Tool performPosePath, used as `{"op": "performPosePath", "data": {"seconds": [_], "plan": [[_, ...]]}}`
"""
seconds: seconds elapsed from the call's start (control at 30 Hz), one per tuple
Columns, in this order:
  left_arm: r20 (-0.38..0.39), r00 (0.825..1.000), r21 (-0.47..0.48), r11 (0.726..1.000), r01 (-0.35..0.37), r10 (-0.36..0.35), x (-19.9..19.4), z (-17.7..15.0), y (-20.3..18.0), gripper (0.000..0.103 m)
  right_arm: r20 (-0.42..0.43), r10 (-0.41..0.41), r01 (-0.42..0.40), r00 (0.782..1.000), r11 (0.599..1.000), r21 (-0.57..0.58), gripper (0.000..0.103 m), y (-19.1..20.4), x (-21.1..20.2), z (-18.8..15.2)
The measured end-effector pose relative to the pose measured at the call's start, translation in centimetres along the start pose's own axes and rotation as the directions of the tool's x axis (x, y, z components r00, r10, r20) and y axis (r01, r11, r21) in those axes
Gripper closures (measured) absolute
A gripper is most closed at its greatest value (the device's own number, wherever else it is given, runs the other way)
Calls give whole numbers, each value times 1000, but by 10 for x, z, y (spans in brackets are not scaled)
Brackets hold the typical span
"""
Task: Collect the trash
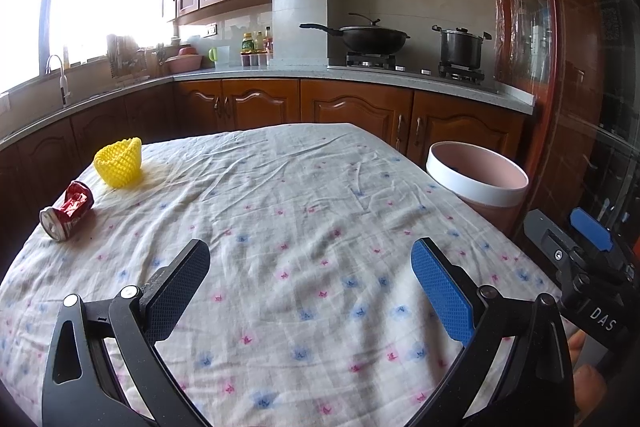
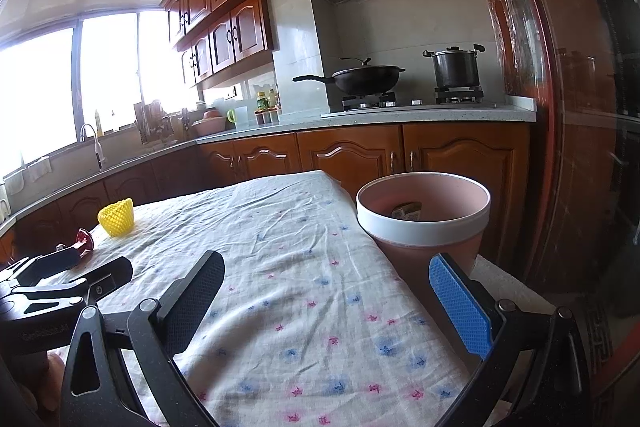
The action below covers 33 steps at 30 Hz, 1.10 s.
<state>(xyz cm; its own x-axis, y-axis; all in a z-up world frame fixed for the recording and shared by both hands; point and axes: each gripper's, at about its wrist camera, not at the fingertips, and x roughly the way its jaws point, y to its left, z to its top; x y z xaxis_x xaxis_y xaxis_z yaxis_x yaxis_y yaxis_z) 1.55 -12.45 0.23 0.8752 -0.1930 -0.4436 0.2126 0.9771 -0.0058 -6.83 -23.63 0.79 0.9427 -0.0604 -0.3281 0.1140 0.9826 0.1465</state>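
A crushed red soda can (image 1: 68,211) lies on its side at the table's far left, and a yellow foam fruit net (image 1: 119,162) stands just behind it. Both also show in the right wrist view, the can (image 2: 82,241) partly hidden, the net (image 2: 116,217) clear. A pink trash bin with a white rim (image 1: 476,183) stands off the table's right edge; in the right wrist view the bin (image 2: 424,223) holds a piece of trash (image 2: 406,213). My left gripper (image 1: 310,259) is open and empty over the flowered tablecloth (image 1: 300,211). My right gripper (image 2: 326,273) is open and empty near the bin.
A kitchen counter (image 1: 280,75) runs behind the table, with a wok (image 1: 370,37) and a pot (image 1: 460,47) on the stove, bottles, and a sink tap (image 1: 60,75) at left. A dark red door frame (image 1: 560,67) stands to the right of the bin.
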Motion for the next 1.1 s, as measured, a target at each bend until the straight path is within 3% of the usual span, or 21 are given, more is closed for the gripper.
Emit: {"op": "performPosePath", "data": {"seconds": [1.1], "plan": [[-4,1000,4,1000,2,-2,1,0,0,0,-6,15,-15,1000,1000,-5,0,5,1,4]]}}
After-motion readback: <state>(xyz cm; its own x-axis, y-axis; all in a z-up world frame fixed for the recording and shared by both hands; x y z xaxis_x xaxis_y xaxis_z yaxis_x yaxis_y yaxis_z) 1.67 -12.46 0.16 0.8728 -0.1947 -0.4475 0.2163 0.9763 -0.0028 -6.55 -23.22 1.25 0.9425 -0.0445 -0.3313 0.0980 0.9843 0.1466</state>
